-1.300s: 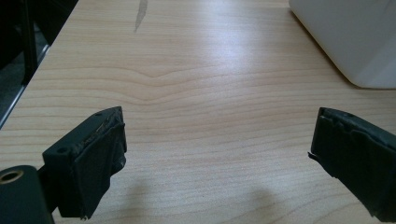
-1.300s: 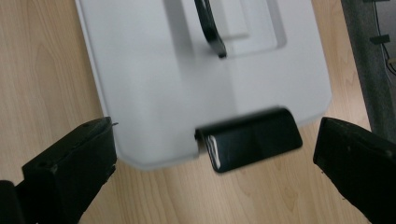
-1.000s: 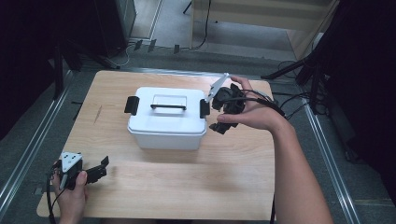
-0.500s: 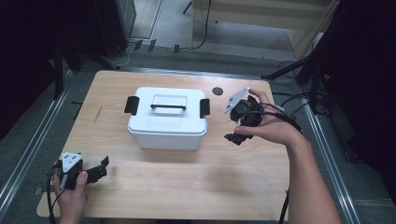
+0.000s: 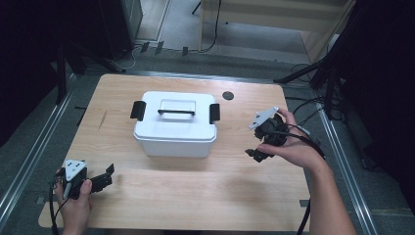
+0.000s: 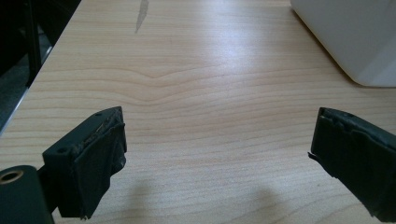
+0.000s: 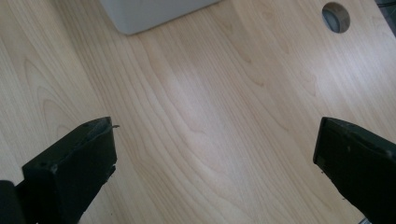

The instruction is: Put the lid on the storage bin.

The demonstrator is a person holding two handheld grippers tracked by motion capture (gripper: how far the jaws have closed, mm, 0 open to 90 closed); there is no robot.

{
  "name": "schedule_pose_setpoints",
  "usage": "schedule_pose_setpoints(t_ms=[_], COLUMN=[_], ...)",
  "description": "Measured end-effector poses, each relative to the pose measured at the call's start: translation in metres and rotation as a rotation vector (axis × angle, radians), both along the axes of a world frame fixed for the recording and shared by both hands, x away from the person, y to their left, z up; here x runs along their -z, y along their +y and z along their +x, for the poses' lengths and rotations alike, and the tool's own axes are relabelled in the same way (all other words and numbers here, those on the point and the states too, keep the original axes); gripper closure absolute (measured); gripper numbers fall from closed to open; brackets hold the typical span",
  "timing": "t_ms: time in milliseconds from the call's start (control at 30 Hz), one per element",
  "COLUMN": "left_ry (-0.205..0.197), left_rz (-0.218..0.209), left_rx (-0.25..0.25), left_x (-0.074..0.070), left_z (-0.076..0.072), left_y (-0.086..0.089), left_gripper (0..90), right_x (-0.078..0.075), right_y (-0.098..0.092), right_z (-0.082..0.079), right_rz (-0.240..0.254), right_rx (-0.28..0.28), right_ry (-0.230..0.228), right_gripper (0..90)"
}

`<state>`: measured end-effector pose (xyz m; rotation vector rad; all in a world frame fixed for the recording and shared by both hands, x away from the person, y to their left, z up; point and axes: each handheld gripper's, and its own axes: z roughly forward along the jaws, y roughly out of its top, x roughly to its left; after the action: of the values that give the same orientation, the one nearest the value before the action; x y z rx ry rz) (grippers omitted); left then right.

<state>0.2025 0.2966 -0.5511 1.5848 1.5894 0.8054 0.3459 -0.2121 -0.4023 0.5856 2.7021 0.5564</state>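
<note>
A: Where is your right gripper (image 5: 258,147) now?

B: You hold it over the table (image 5: 195,196), to the right of the box (image 5: 174,131) and apart from it. Its jaws stand wide, with bare wood between them. In the right gripper view a corner of the box shows at the top left, and the round hole (image 7: 336,17) in the tabletop at the top right.

A: And your left gripper (image 5: 100,178)?

B: It sits low at the near left corner of the table, in your left hand (image 5: 73,200). Its jaws are wide too and hold nothing. In the left gripper view the box's white wall stands at the top right, well ahead of the jaws.

A: Where's the box?

B: Mid-table, a little toward the far side. Its lid (image 5: 175,108) is on, the black handle (image 5: 176,112) lies flat on top, and a black latch (image 5: 138,109) sits at each end. Neither gripper touches it
</note>
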Motion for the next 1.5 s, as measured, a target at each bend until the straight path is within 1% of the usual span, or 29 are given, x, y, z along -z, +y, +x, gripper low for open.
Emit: schedule_pose_setpoints(t_ms=[67,233,367,467,567,667,767,833,867,933,1000,1033,1133,1167,1300,1367,1400,1467,1500], left_ry=[0.002,0.002,0.002,0.003,0.002,0.0,0.0,0.002,0.001,0.001,0.001,0.001,0.001,0.0,-0.001,0.0,0.0,0.0,0.001], left_rz=[0.001,0.005,0.005,0.005,0.003,0.002,0.004,0.004,0.003,0.002,0.002,0.003,0.006,0.006,0.005,0.005,0.005,0.004,0.003], left_rx=[0.001,0.001,0.0,0.0,-0.002,-0.005,-0.006,-0.007,-0.006,-0.006,-0.005,-0.005,-0.005,-0.005,-0.009,-0.009,-0.01,-0.01,-0.009], left_x=[0.0,0.0,0.0,0.0,0.0,0.0,0.0,0.0,0.0,0.0,0.0,0.0,0.0,0.0,0.0,0.0,0.0,0.0,0.0], left_z=[0.0,-0.001,0.0,-0.001,-0.001,-0.001,-0.001,-0.001,-0.001,0.0,-0.001,-0.001,-0.001,-0.001,-0.001,-0.001,-0.001,-0.001,-0.001], left_y=[0.0,-0.001,-0.001,-0.001,-0.001,-0.001,-0.001,-0.001,-0.001,-0.001,-0.001,-0.001,-0.001,-0.001,-0.001,-0.001,-0.001,-0.001,-0.001], left_gripper=[4.1,4.1,4.1,4.1,4.1,4.1,4.0,4.1,4.1,4.1,4.1,4.1,4.1,4.1,4.1,4.1,4.1,4.1,4.1], right_x=[0.003,0.012,0.019,0.023,0.031,0.038,0.046,0.049,0.052,0.055,0.059,0.06,0.066,0.067,0.074,0.077,0.079,0.084,0.087], right_y=[-0.004,-0.016,-0.024,-0.029,-0.034,-0.039,-0.046,-0.05,-0.052,-0.057,-0.061,-0.063,-0.067,-0.069,-0.076,-0.079,-0.081,-0.085,-0.087], right_z=[-0.002,-0.006,-0.012,-0.016,-0.021,-0.026,-0.031,-0.035,-0.037,-0.04,-0.043,-0.045,-0.049,-0.051,-0.057,-0.062,-0.063,-0.066,-0.068], right_rz=[0.0,0.026,0.038,0.066,0.075,0.087,0.114,0.121,0.135,0.143,0.168,0.171,0.185,0.186,0.222,0.236,0.24,0.246,0.257], right_rx=[0.008,0.046,0.082,0.108,0.144,0.166,0.19,0.198,0.209,0.222,0.241,0.25,0.261,0.272,0.294,0.307,0.307,0.315,0.315], right_ry=[-0.002,-0.007,-0.03,-0.038,-0.047,-0.057,-0.06,-0.065,-0.062,-0.068,-0.071,-0.073,-0.089,-0.088,-0.101,-0.115,-0.115,-0.133,-0.135], right_gripper=[0.0,0.0,0.0,0.0,0.0,0.0,0.0,0.0,0.0,0.0,0.0,0.0,0.0,0.0,0.0,0.0,0.0,0.0,0.0])
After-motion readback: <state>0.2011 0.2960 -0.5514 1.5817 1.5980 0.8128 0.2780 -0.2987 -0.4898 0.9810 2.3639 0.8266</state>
